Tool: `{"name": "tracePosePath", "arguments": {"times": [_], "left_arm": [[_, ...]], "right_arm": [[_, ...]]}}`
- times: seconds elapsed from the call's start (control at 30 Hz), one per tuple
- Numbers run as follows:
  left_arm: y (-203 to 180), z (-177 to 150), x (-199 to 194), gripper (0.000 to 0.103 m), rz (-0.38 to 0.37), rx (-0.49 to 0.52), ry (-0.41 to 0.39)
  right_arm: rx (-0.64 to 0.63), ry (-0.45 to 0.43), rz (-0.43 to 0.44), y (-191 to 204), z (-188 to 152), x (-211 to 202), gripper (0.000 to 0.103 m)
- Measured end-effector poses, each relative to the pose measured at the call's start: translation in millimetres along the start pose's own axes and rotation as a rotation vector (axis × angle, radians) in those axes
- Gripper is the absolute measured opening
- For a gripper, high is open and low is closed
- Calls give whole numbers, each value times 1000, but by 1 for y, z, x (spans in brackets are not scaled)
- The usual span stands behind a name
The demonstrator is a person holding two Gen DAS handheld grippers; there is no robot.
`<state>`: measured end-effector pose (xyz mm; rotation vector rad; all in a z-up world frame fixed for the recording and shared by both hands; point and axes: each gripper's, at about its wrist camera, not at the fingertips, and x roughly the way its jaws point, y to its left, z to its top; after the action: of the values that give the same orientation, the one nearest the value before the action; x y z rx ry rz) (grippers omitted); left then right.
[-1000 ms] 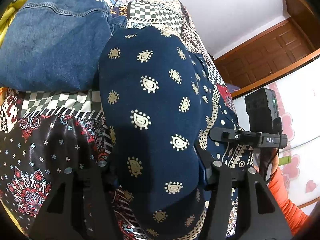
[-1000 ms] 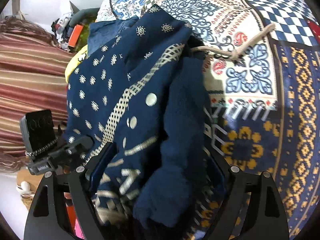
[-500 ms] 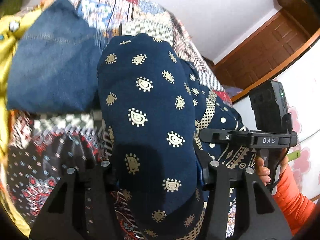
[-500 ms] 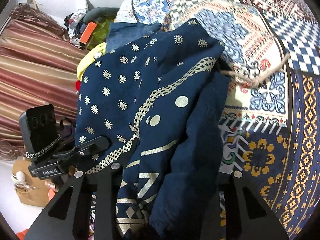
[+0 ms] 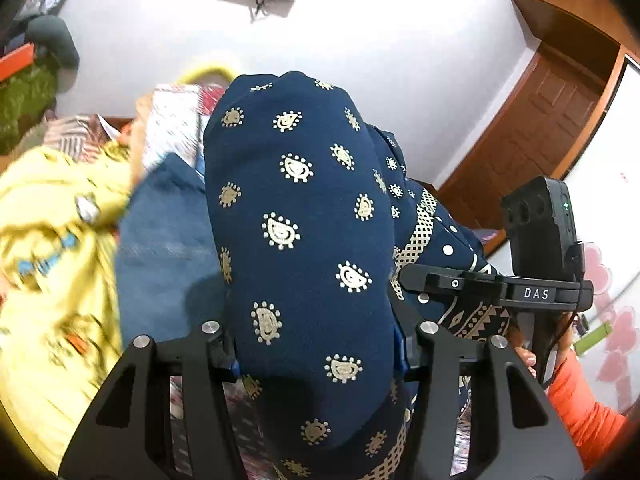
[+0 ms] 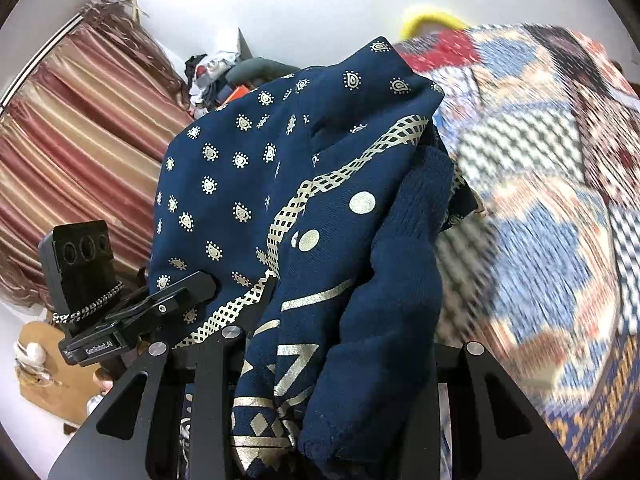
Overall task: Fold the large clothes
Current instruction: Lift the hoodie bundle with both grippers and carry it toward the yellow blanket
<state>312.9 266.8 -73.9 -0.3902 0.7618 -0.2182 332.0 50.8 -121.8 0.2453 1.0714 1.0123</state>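
A navy blue garment with gold paisley print point(image 5: 304, 216) is bunched between the jaws of my left gripper point(image 5: 316, 356), which is shut on it and holds it up off the bed. My right gripper point(image 6: 332, 364) is shut on the same garment point(image 6: 256, 184), where a gold lattice band and a thick navy cuff hang over its jaws. The fingertips of both grippers are hidden by cloth. The right gripper shows at the right of the left wrist view point(image 5: 532, 292); the left gripper shows at the left of the right wrist view point(image 6: 132, 312).
A patchwork bedspread point(image 6: 540, 200) lies below at the right. Folded blue jeans point(image 5: 168, 256) and a yellow garment point(image 5: 52, 264) lie on the bed at the left. A striped curtain point(image 6: 80, 136), a wooden door point(image 5: 532, 128) and a white wall point(image 5: 360, 28) surround the bed.
Both grippers have risen and tilted upward with the garment. The wall now fills the upper views; the bedspread has dropped lower and is motion-blurred.
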Motion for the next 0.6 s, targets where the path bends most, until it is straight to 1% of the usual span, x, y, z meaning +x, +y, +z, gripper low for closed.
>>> {"name": "tracePosePath", "arguments": {"times": [0.03,0.07,0.2,0.23,0.27,0.3,0.37,0.43,0.47,0.5,0.53,0.57,0.6], "left_arm": [[12,8,3,53,10,-9,4],[23,15,6,53,15,-19,11],[70,26,29,53,32,-79,49],[86,28,41,53,39,-106,66],[96,28,53,53,47,-128,77],[111,27,66,53,56,-154,93],[140,21,95,55,72,-211,146],[166,6,128,57,97,-276,218],[174,-3,139,62,99,-285,238],[177,-10,144,67,97,-266,226],[175,-12,141,67,93,-243,210],[170,-16,137,71,98,-209,186],[166,-17,134,76,118,-189,180]], "right_arm": [[4,-4,2,2,9,13,32],[6,-5,4,2,9,16,32],[37,9,-5,-8,24,57,32],[47,18,-8,-10,27,66,32],[50,29,-16,-15,30,82,32],[44,33,-24,-17,29,88,32],[40,49,-62,-27,33,113,32],[53,99,-114,-45,34,141,33],[59,121,-131,-53,31,151,33],[56,136,-142,-64,27,160,35],[43,137,-141,-68,24,161,36],[24,133,-139,-71,21,159,38],[1,124,-137,-73,18,153,44]]}}
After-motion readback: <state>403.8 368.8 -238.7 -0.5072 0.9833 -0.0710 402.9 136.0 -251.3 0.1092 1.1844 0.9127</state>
